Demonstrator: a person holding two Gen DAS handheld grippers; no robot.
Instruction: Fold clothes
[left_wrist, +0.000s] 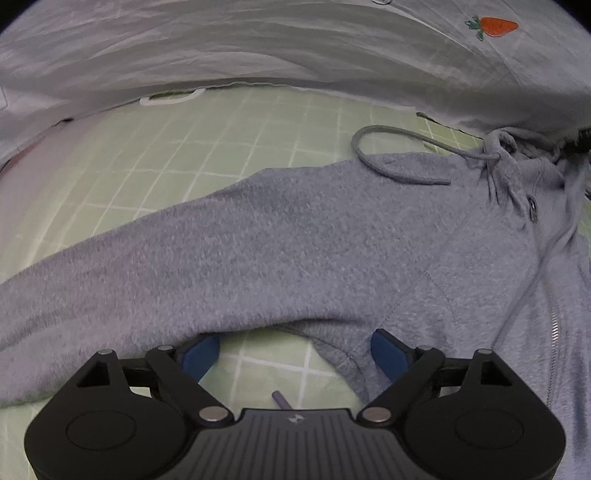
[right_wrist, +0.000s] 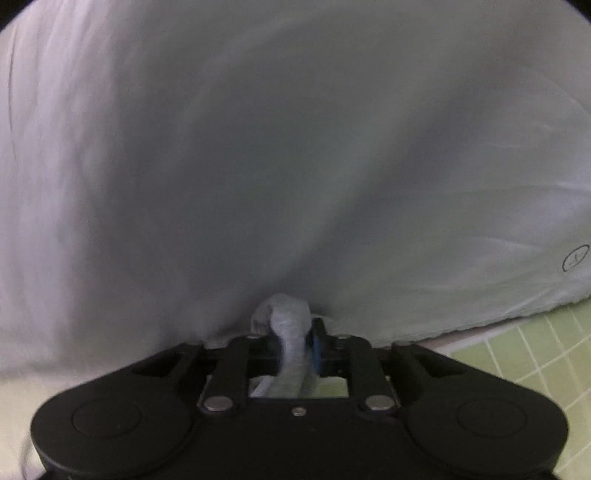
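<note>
Grey zip hoodie (left_wrist: 332, 236) on green checked sheet (left_wrist: 192, 147); left tool (left_wrist: 295, 354) released; right tool (right_wrist: 295, 343) clenched on white cloth (right_wrist: 295, 166).

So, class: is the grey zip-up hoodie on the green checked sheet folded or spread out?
Spread out, not folded: the grey zip-up hoodie lies flat on the green checked sheet, one sleeve stretched sideways.

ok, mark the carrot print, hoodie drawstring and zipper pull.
carrot print (left_wrist: 496, 26), left wrist view, orange body.
hoodie drawstring (left_wrist: 391, 171), left wrist view, lower run of loop.
zipper pull (left_wrist: 532, 209), left wrist view, metal tab.
</note>
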